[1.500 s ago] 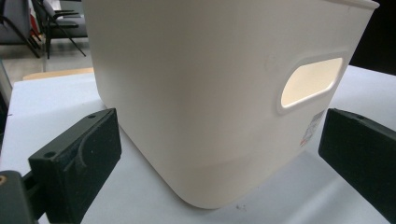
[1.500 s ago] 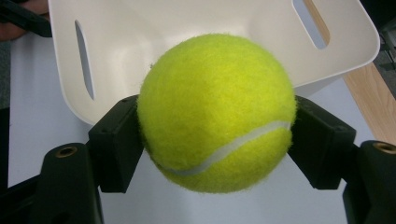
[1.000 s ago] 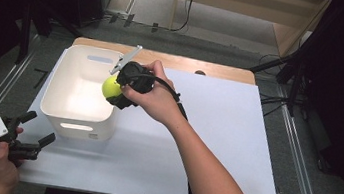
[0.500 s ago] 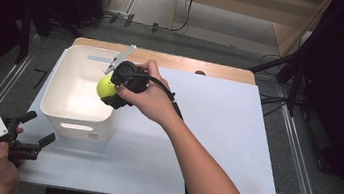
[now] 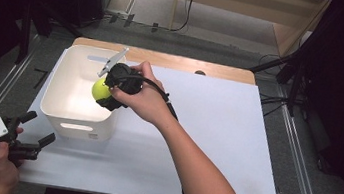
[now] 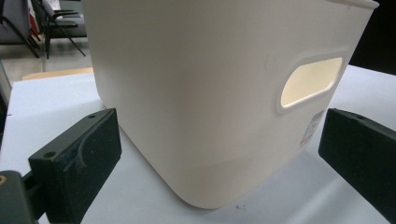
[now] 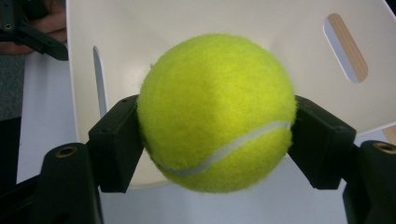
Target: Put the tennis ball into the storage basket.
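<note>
We have the fuzzy yellow-green tennis ball [image 7: 217, 112] clamped between the two black jaws of our right gripper [image 5: 110, 91], one pad pressing on each side of it. In the high view the ball [image 5: 99, 88] hangs over the near right part of the white rectangular plastic bin [image 5: 64, 113], just inside its rim and above its pale floor. So the pick-up looks done and the carry is about finished; what we judge is left is to lower the ball a little, let the jaws part and draw the hand back out. The bin holds nothing else that we can see. Our left gripper [image 5: 35, 142] waits at the near left corner of the white table top [image 5: 225, 134], jaws spread wide and empty, pointing at the bin's outer wall [image 6: 210, 93] with its oval handle slot [image 6: 310, 81].
</note>
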